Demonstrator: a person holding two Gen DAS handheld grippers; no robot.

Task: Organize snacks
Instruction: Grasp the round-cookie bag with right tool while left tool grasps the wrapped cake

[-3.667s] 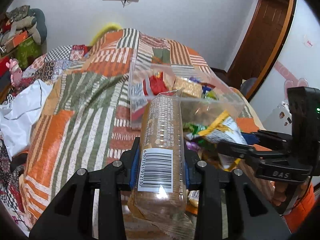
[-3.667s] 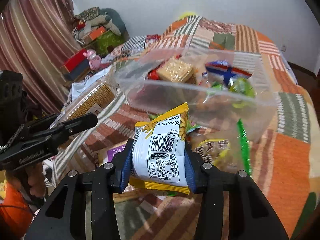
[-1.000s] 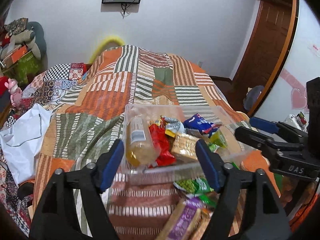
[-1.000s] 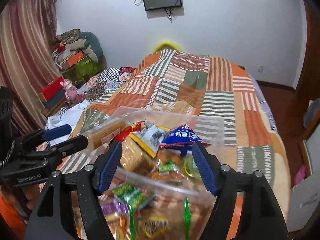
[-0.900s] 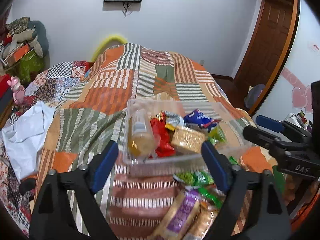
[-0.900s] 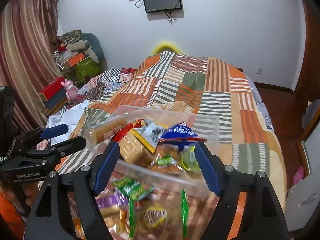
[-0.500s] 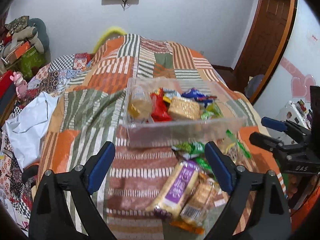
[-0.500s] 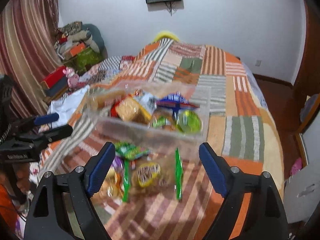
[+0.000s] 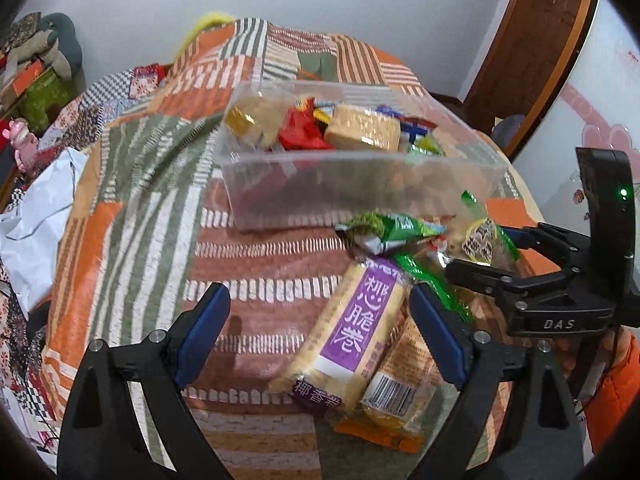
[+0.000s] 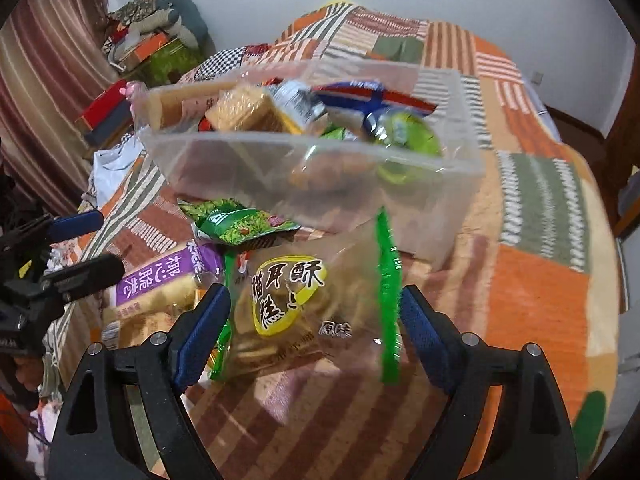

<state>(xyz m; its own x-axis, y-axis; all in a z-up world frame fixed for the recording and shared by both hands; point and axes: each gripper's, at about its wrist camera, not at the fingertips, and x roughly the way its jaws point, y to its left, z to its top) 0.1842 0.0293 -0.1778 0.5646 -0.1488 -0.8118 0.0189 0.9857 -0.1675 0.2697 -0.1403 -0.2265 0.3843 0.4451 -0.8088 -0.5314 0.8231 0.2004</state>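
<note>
A clear plastic bin (image 9: 360, 192) (image 10: 320, 176) on the patchwork bedspread holds several snack packs. In front of it lie loose snacks: a purple-labelled roll pack (image 9: 352, 332) (image 10: 160, 280), a green packet (image 9: 388, 228) (image 10: 236, 224), and a clear green-edged bag with a yellow label (image 10: 296, 300) (image 9: 484, 240). My left gripper (image 9: 316, 312) hangs open just above the purple pack, which shows between its pads untouched. My right gripper (image 10: 314, 304) is open over the yellow-labelled bag, pads apart from it. Each gripper shows in the other's view: the right (image 9: 492, 256), the left (image 10: 80, 240).
A white cloth (image 9: 36, 216) lies at the bed's left edge, with boxes and a pink toy (image 9: 24, 140) beyond. A wooden door (image 9: 532, 40) stands at the right. A hand in an orange sleeve (image 9: 612, 392) holds the right gripper. Striped curtains (image 10: 44, 92) hang at left.
The biscuit roll and yellow packet held earlier now lie in the bin. Both grippers have opened wider, sunk and tipped down over the loose packs in front of the bin.
</note>
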